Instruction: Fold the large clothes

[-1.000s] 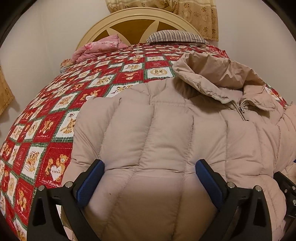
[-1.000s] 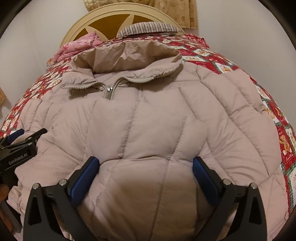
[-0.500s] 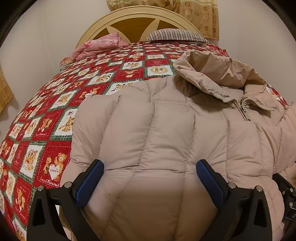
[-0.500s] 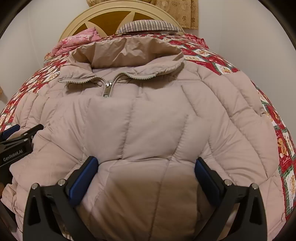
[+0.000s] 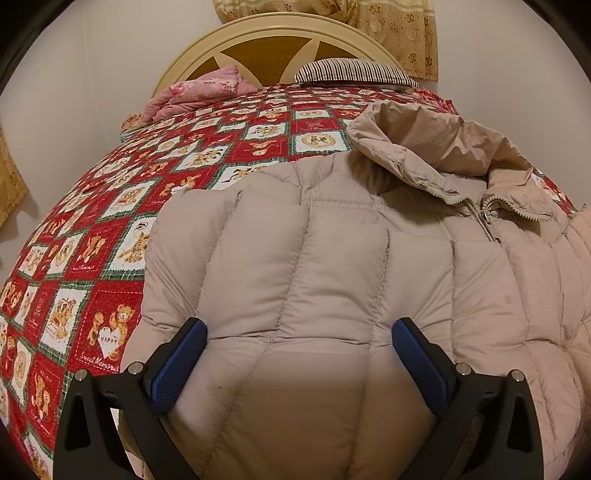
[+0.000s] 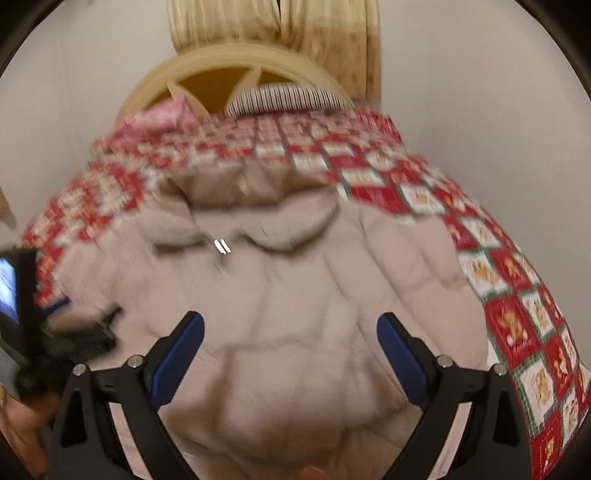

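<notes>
A beige quilted puffer jacket [image 5: 332, 266] lies front-up on the bed, zipped, with its hood [image 5: 436, 147] toward the headboard. My left gripper [image 5: 299, 332] is open and empty, low over the jacket's left side. My right gripper [image 6: 290, 325] is open and empty, higher above the jacket's [image 6: 295, 288] lower middle. The right wrist view is motion-blurred. The left gripper's body [image 6: 55, 332] shows at the left edge of the right wrist view.
The bed has a red patchwork teddy-bear quilt [image 5: 92, 240]. A pink folded blanket [image 5: 199, 92] and a striped pillow [image 5: 351, 72] lie by the cream headboard [image 5: 277, 40]. Yellow curtains [image 5: 388, 29] hang behind. Walls stand on both sides.
My right gripper has pulled up and back from the jacket, so more of the bed and wall shows. My left gripper has shifted only slightly. Both stay open.
</notes>
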